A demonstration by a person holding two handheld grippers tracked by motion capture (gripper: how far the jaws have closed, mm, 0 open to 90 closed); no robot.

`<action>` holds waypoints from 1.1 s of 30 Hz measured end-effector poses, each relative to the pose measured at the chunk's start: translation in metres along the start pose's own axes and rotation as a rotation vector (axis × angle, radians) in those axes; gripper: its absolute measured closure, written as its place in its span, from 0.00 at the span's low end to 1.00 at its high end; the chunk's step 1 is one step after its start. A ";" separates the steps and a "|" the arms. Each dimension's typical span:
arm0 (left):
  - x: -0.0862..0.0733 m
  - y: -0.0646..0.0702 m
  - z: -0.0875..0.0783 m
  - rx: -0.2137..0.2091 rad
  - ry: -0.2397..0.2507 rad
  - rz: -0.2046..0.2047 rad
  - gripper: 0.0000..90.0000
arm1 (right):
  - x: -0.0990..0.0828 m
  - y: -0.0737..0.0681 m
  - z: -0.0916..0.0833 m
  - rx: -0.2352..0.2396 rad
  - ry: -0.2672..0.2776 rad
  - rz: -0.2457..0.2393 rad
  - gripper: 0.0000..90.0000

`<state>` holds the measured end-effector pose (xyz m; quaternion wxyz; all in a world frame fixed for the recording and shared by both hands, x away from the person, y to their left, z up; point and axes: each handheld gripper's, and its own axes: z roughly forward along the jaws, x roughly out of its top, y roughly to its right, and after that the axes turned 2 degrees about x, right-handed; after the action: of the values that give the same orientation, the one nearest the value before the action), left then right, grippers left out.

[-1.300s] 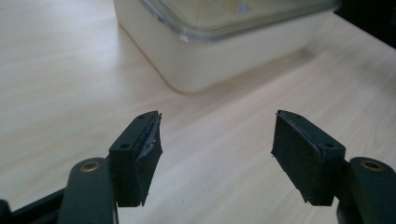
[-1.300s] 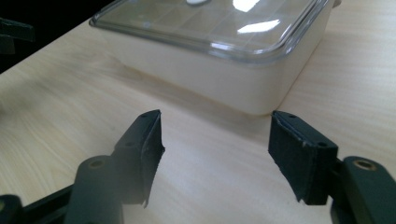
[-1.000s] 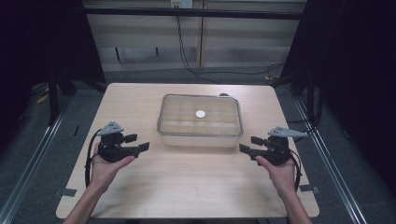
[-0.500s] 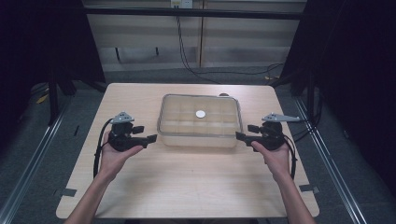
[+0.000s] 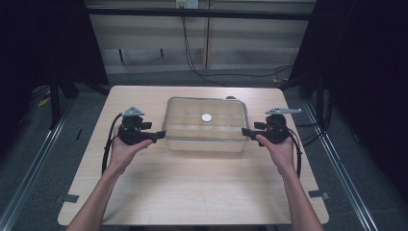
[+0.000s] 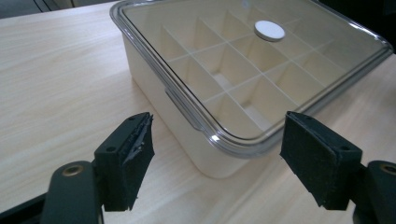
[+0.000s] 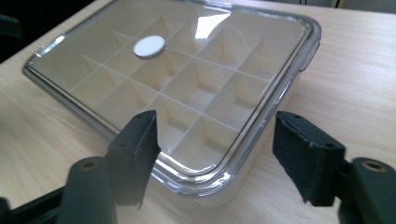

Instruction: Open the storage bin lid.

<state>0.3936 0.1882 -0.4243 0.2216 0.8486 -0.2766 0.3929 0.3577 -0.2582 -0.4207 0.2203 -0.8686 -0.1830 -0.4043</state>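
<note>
A cream box (image 5: 206,143) with a clear lid (image 5: 226,111) sits mid-table, its inside split into several compartments. A white round disc (image 5: 207,117) marks the lid's middle. My left gripper (image 5: 160,135) is at the box's left end, open. In the left gripper view the box's corner (image 6: 210,158) lies between the spread jaws of that gripper (image 6: 217,156), with the disc (image 6: 269,30) beyond. My right gripper (image 5: 246,132) is at the right end, open. In the right gripper view its jaws (image 7: 215,149) straddle the lid's near corner (image 7: 201,175). I cannot tell whether either gripper touches the box.
The light wooden table (image 5: 192,192) has bare room in front of the box and on both sides. Metal rails (image 5: 29,163) run along the floor beside it. Cables (image 5: 192,53) hang behind the far edge.
Both grippers have moved forward and inward, from the table's sides to the two short ends of the box. Their jaws stay open.
</note>
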 end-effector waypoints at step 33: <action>0.021 -0.005 0.056 -0.051 -0.096 -0.035 0.24 | 0.015 0.014 0.043 0.005 -0.091 0.058 0.22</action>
<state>0.4383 0.1522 -0.4417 0.2366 0.8652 -0.2817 0.3406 0.4006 -0.2450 -0.4372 0.2257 -0.8904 -0.1686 -0.3575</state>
